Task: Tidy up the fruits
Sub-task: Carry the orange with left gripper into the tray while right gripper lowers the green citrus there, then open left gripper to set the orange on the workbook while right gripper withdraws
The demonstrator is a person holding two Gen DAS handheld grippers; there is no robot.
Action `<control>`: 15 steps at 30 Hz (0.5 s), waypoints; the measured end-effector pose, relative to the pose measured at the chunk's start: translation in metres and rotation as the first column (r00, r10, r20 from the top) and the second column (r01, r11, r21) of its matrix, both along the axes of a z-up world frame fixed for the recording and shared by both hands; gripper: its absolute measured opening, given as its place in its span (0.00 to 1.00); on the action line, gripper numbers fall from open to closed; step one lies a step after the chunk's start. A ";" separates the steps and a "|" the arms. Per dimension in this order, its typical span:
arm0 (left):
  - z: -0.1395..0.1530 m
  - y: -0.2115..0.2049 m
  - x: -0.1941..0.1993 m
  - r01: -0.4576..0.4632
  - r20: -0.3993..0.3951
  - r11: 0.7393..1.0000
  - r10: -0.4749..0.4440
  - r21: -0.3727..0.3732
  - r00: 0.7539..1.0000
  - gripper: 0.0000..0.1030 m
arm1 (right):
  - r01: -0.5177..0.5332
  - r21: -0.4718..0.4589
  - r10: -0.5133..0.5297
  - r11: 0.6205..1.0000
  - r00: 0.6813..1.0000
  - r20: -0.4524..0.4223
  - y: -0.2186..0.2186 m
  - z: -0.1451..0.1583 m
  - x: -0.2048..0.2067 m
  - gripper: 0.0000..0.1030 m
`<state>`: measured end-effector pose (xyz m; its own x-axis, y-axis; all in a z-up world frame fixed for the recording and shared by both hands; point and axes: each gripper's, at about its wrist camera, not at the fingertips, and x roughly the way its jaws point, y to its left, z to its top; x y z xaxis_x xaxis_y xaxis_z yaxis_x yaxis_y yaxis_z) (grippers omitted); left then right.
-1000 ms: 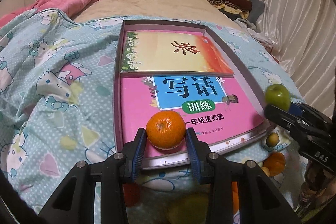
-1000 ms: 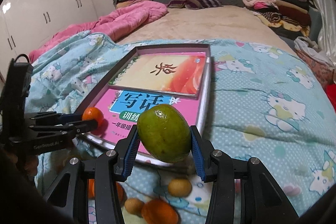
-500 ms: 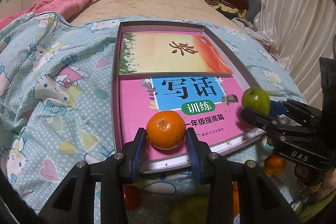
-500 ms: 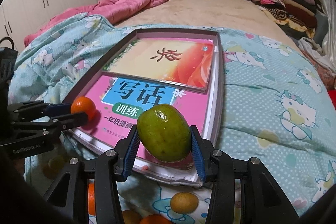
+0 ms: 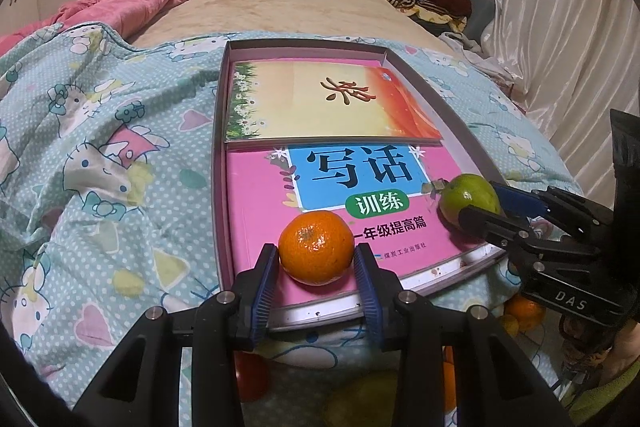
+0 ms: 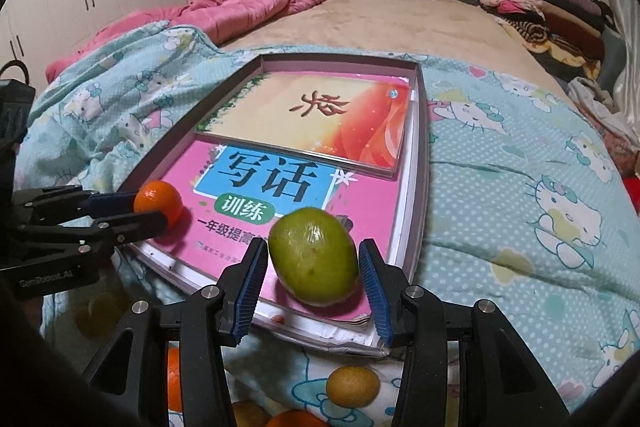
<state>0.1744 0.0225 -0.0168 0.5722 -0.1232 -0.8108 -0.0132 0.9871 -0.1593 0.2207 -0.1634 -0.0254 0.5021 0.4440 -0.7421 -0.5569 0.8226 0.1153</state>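
Fingers of the left gripper [image 5: 316,261] are pressed on both sides of the orange mandarin [image 5: 316,247], which is held just over the near edge of the pink book [image 5: 264,211]. On the right gripper [image 6: 314,273] the jaws have just been opening: small gaps are seen between the blue pads [image 6: 250,277] and the green fruit [image 6: 313,262], which sits on the pink book at its near right corner. Both books are laid inside the shallow box lid [image 5: 452,115] on the patterned blanket [image 5: 100,155], the yellow-orange book [image 5: 320,103] at 12 o'clock from the pink one. In the left wrist view the green fruit is found at 2 o'clock from the mandarin. More fruits [image 6: 352,385] are scattered below the lid's near edge, at 6 o'clock.
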 end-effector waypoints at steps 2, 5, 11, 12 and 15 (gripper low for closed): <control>0.000 0.000 0.000 0.001 0.000 1.000 -0.001 -0.001 1.000 0.38 | 0.000 0.014 -0.001 1.000 1.000 0.012 -0.001 0.003 -0.002 0.51; 0.000 0.000 0.000 0.000 -0.002 1.000 0.000 -0.003 1.000 0.39 | 0.005 0.031 -0.006 1.000 0.999 0.032 -0.005 0.008 -0.006 0.55; -0.001 -0.001 -0.001 0.005 -0.010 1.000 -0.005 -0.003 1.000 0.39 | 0.010 0.055 -0.013 0.998 0.999 0.047 -0.011 0.013 -0.011 0.60; -0.001 -0.001 -0.001 0.002 -0.008 1.000 -0.002 -0.005 1.000 0.39 | 0.011 0.061 -0.014 0.998 0.999 0.044 -0.012 0.013 -0.012 0.61; 0.000 0.001 -0.003 -0.006 -0.007 1.000 0.006 -0.018 1.000 0.42 | 0.016 0.071 -0.019 0.997 0.999 0.042 -0.016 0.013 -0.014 0.62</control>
<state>0.1718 0.0232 -0.0170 0.5673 -0.1344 -0.8125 -0.0205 0.9840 -0.1771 0.2067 -0.1789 -0.0120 0.5405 0.4856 -0.6871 -0.5481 0.8228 0.1504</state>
